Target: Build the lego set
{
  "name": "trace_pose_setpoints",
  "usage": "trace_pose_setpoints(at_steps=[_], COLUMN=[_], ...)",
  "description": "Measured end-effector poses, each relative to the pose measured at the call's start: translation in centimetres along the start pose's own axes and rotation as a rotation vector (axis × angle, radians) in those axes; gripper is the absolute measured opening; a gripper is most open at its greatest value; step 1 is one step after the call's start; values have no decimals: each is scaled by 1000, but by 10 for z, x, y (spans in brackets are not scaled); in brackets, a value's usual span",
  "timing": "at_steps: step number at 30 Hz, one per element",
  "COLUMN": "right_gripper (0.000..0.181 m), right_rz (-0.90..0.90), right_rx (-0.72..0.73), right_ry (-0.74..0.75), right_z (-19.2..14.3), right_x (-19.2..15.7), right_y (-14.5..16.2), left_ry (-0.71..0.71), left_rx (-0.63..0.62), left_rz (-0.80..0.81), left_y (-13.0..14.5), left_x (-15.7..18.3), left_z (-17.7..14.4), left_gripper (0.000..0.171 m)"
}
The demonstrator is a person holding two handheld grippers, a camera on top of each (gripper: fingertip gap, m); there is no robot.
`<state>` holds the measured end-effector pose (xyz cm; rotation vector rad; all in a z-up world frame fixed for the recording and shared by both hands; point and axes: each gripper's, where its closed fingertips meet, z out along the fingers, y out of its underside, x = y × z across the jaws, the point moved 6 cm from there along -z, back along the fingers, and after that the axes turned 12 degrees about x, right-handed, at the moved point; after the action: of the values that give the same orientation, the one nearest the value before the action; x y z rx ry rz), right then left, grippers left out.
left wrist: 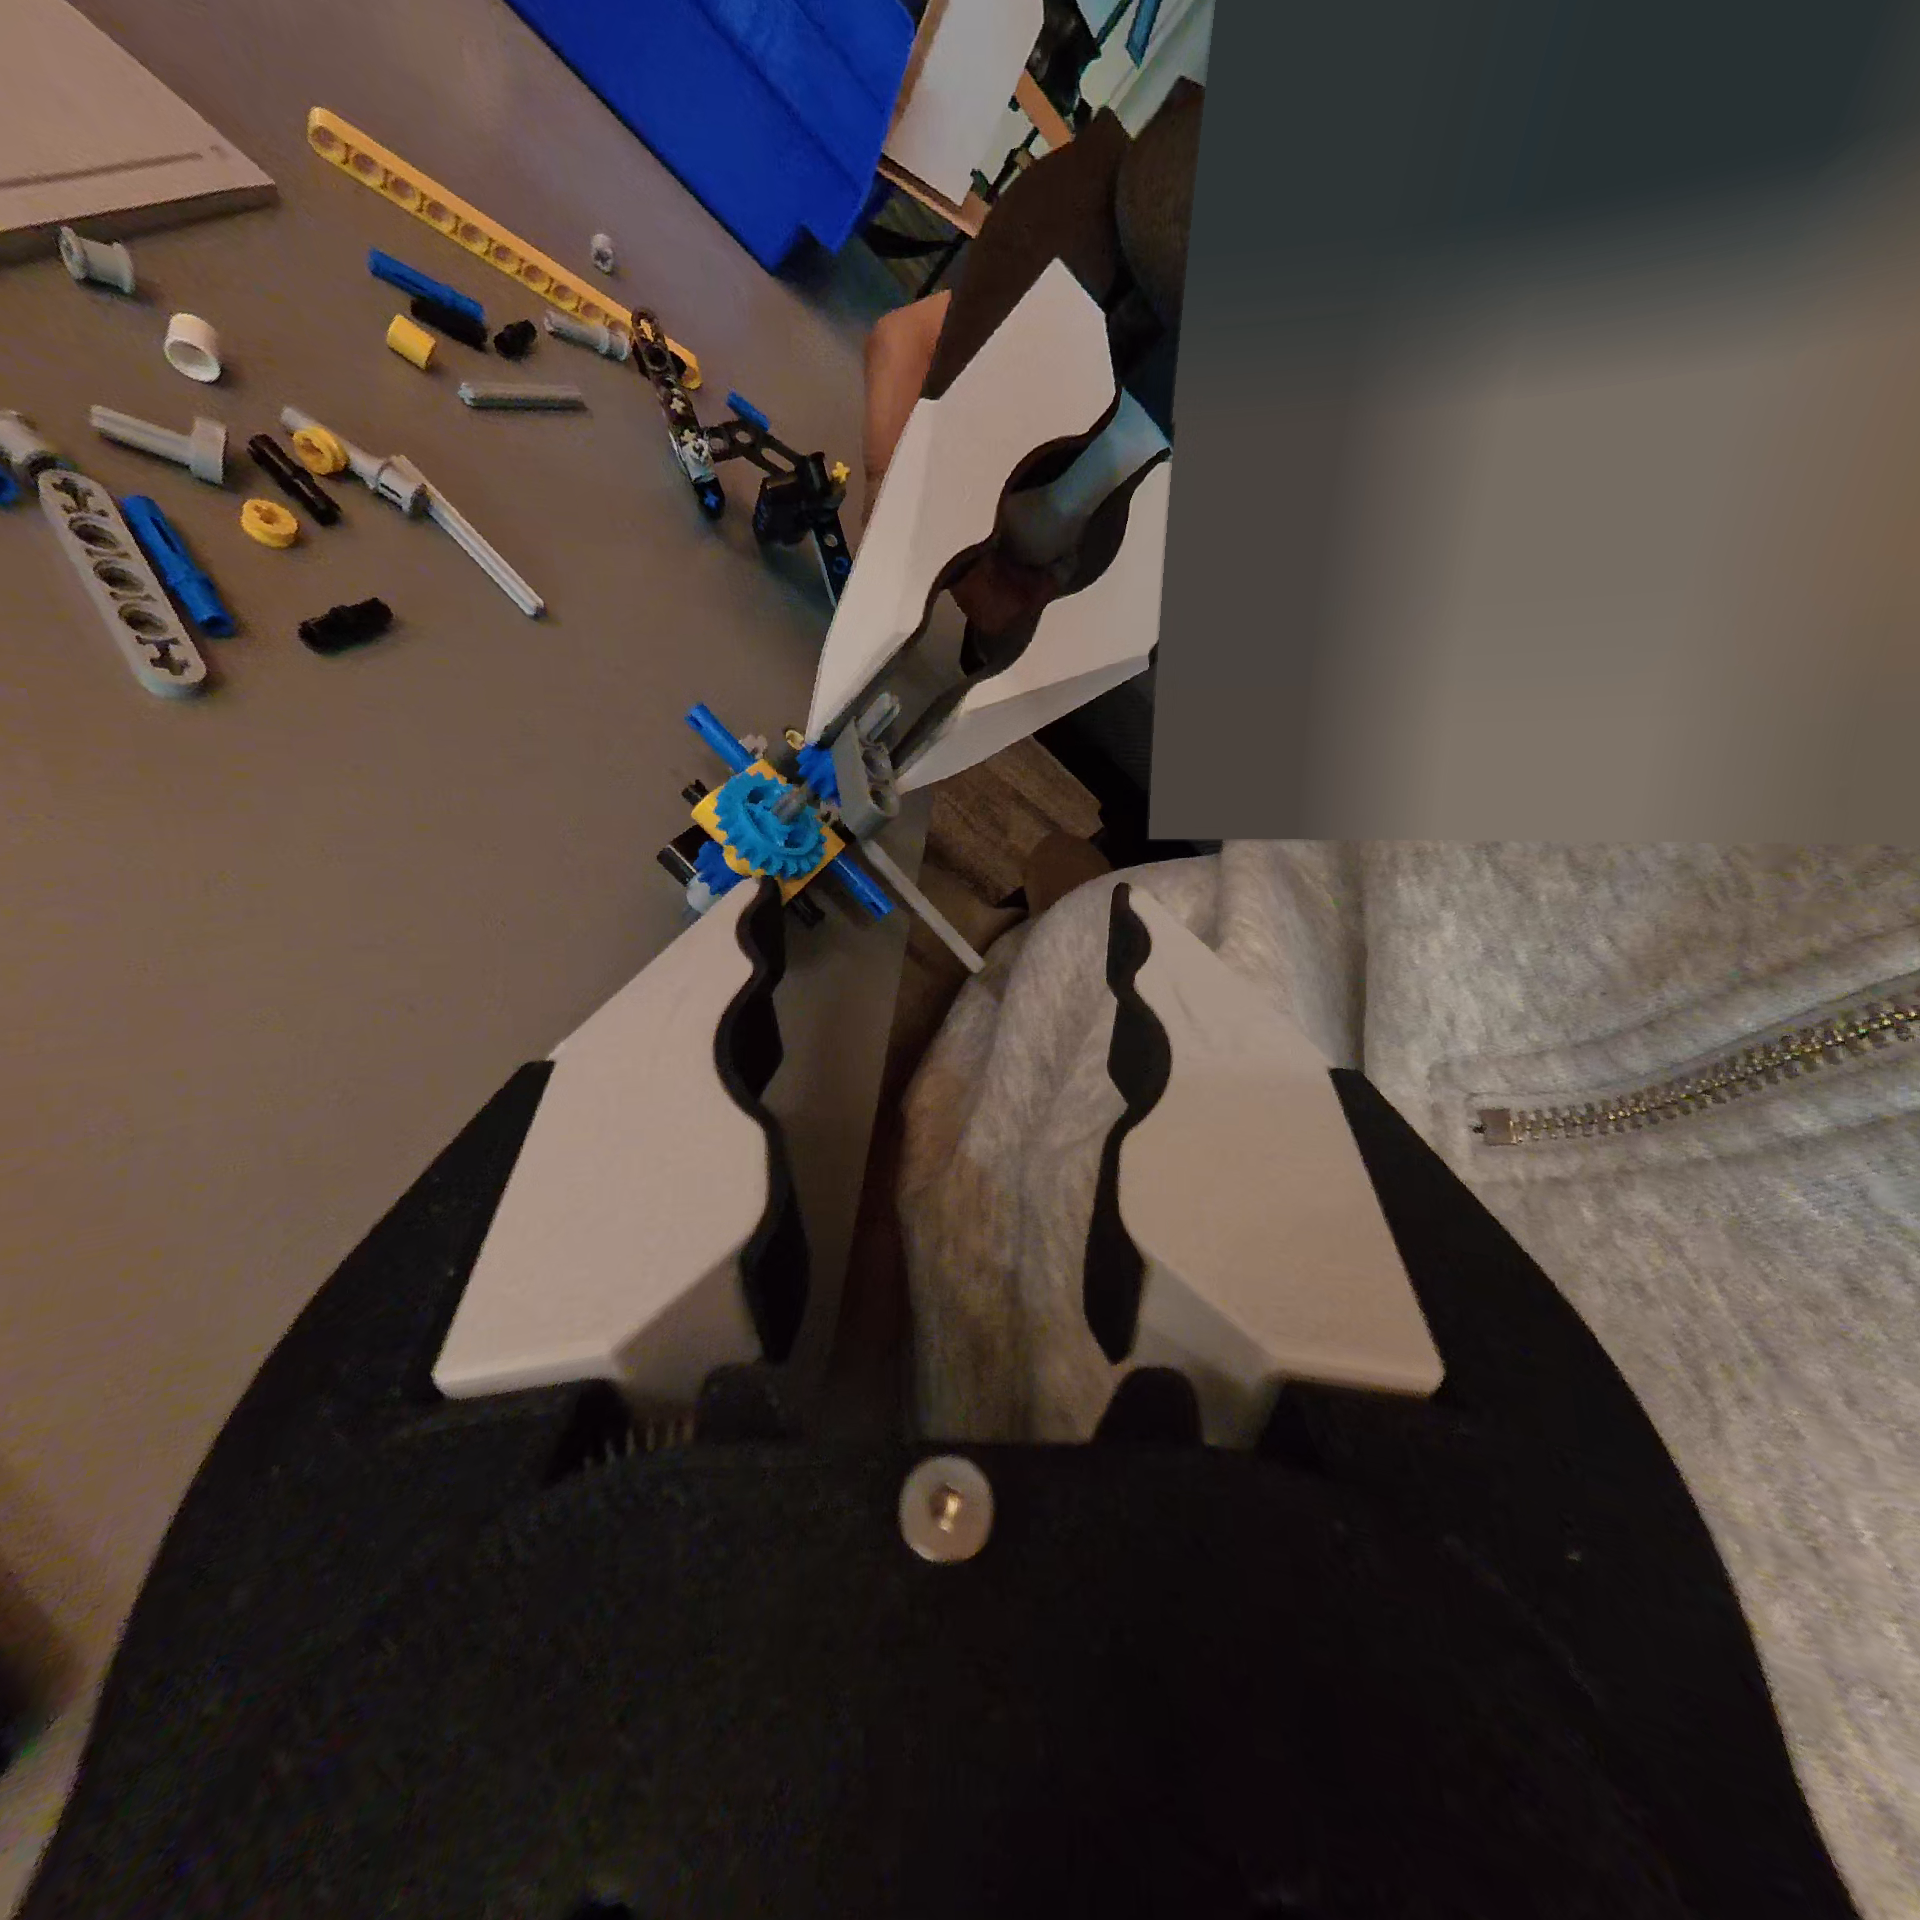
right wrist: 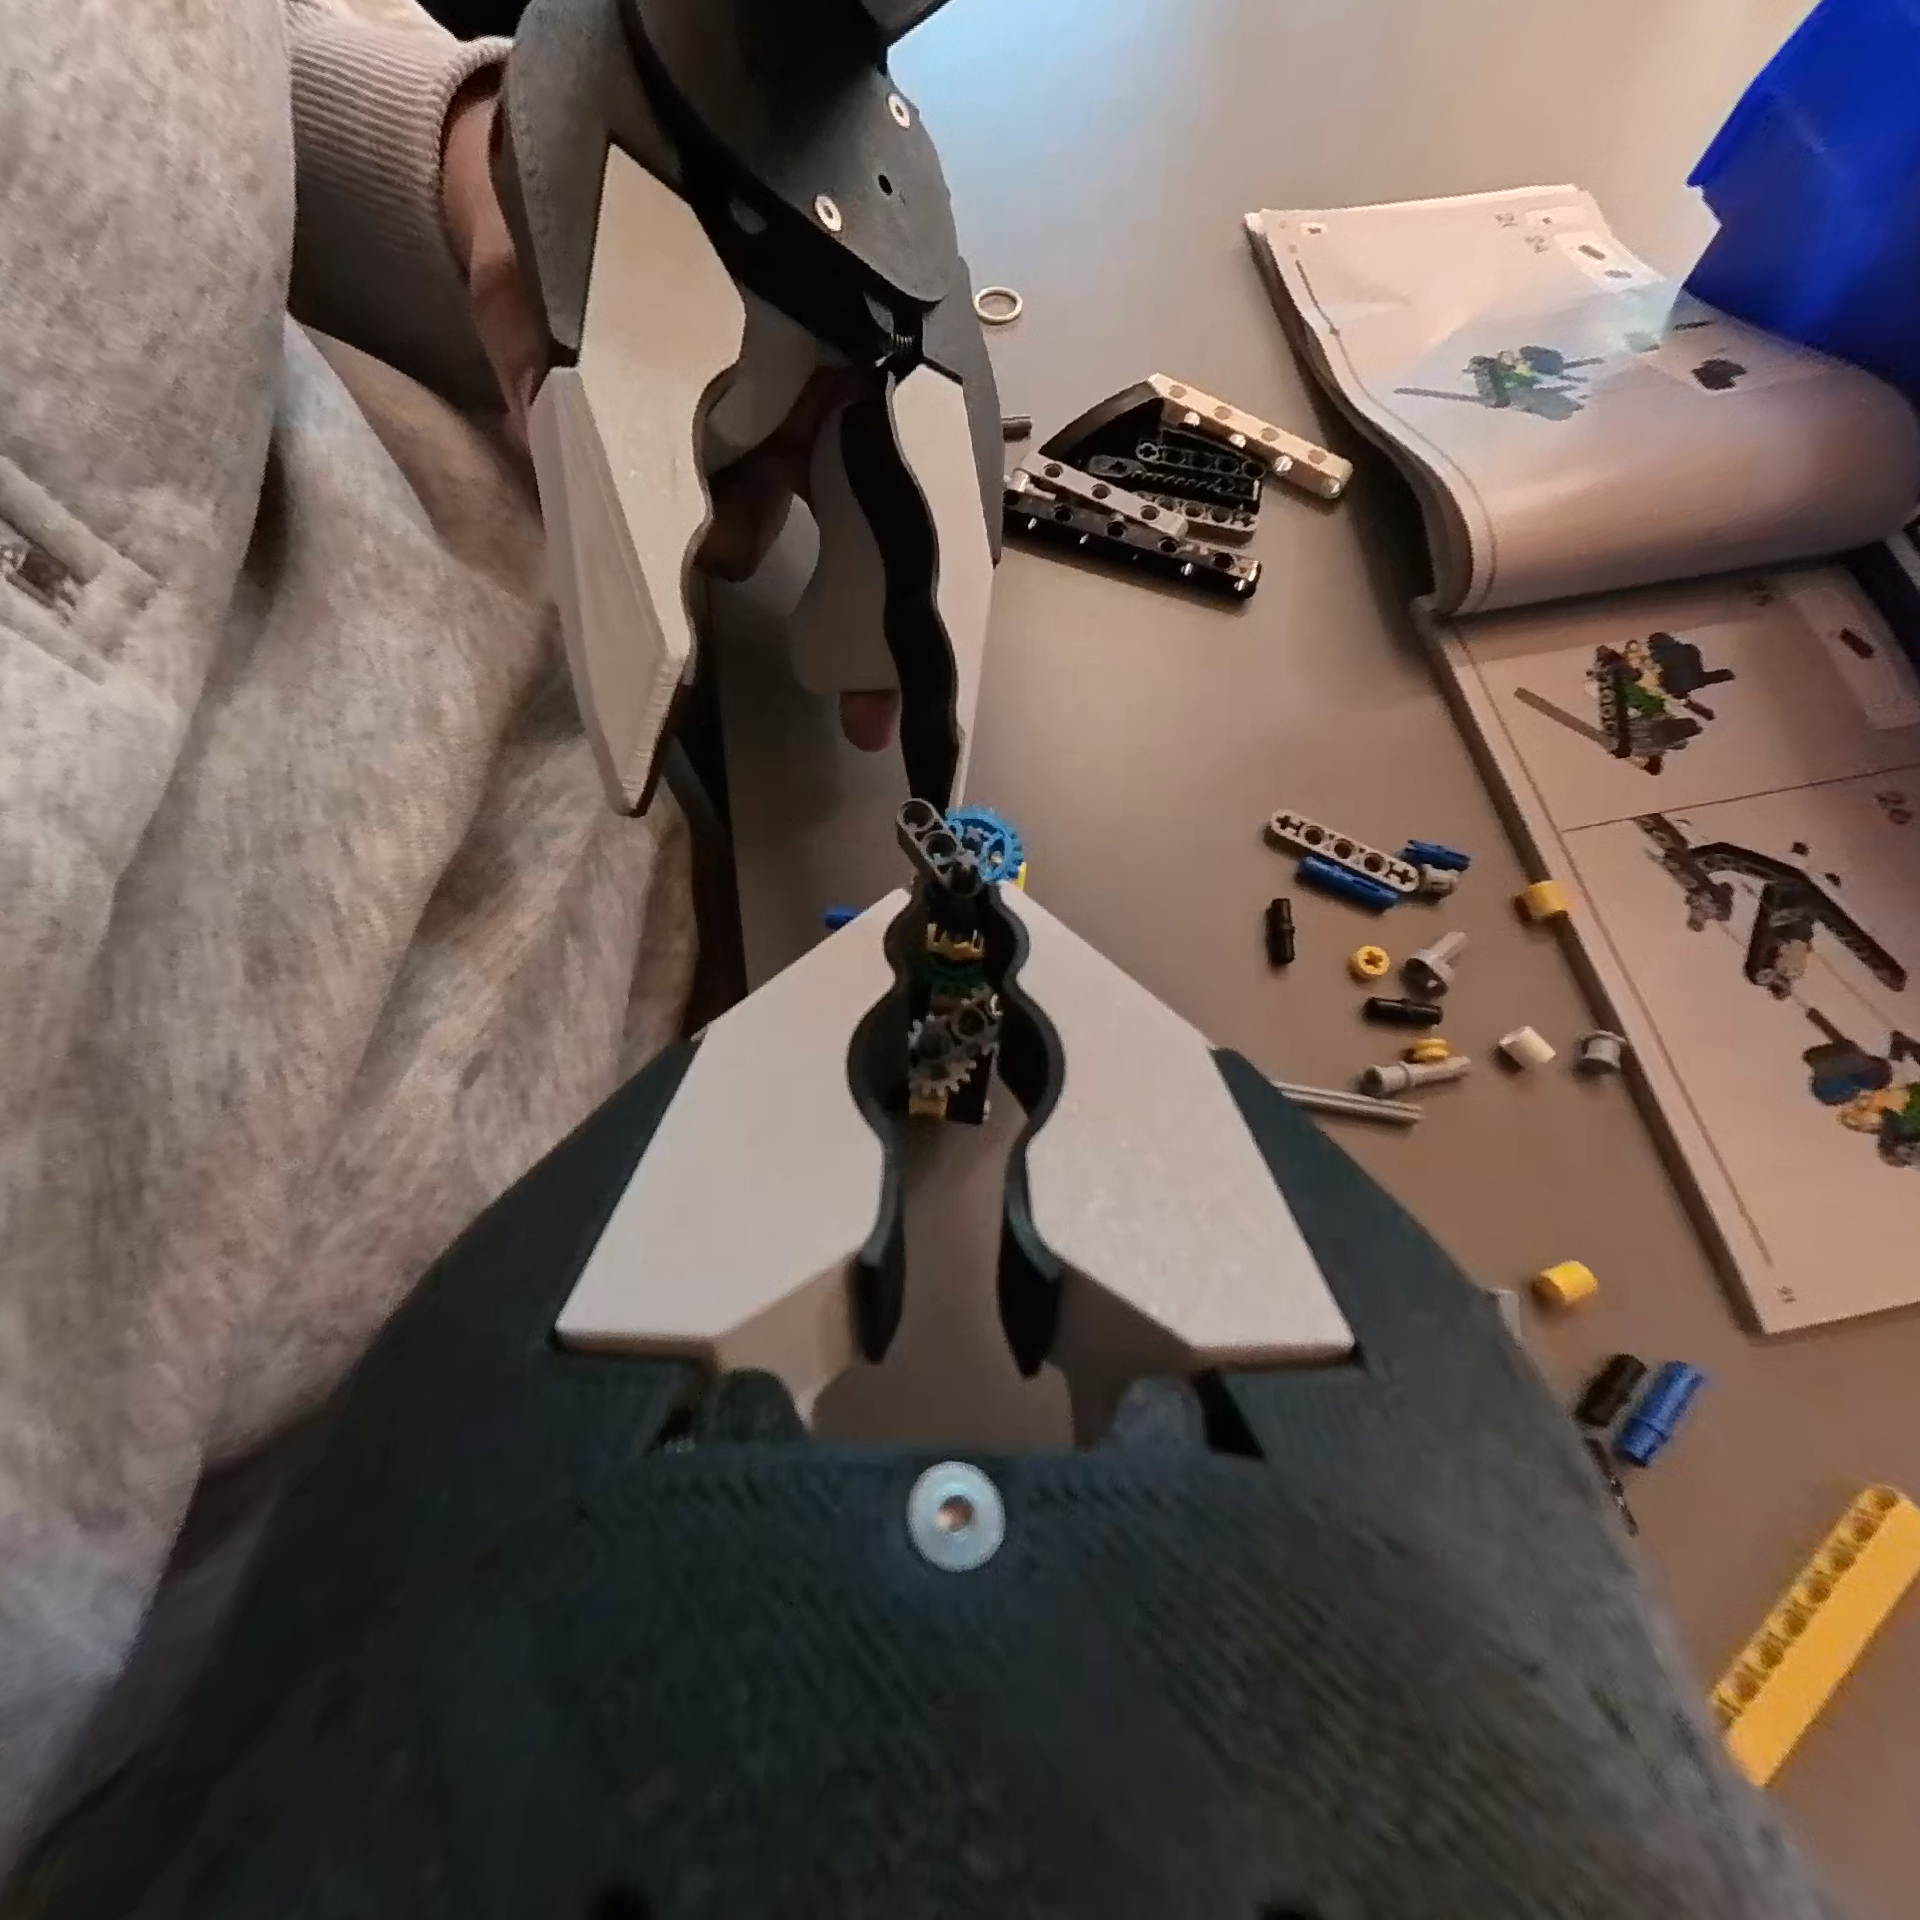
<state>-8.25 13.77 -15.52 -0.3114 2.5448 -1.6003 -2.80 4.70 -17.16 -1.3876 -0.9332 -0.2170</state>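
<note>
Blue gears mark the small lego assembly [left wrist: 774, 821], which is clenched at its grey end by the right hand-held gripper [right wrist: 954, 920] above the counter [left wrist: 416, 935] edge nearest the person. The left hand-held gripper [left wrist: 935, 904] is spread wide, one fingertip [left wrist: 750, 914] just beside the assembly. Loose pieces, among them a long yellow beam [left wrist: 488, 244], are scattered farther in, beside an open instruction booklet [right wrist: 1558, 343].

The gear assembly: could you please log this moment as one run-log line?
right gripper: shut on gear assembly | left gripper: open, one fingertip beside it | loose parts, manual on table
</note>
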Motion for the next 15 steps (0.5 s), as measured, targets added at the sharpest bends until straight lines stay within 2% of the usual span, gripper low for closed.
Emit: trace_pose_setpoints(at_steps=[15], right_gripper=[12], right_rz=[-56], right_rx=[-11], right_ry=[28], right_z=[-3], right_x=[-1], right_y=[-3], left_ry=[-1], left_rx=[23], left_rz=[-9], left_y=[-2], left_x=[-1], left_z=[-2], left_gripper=[62])
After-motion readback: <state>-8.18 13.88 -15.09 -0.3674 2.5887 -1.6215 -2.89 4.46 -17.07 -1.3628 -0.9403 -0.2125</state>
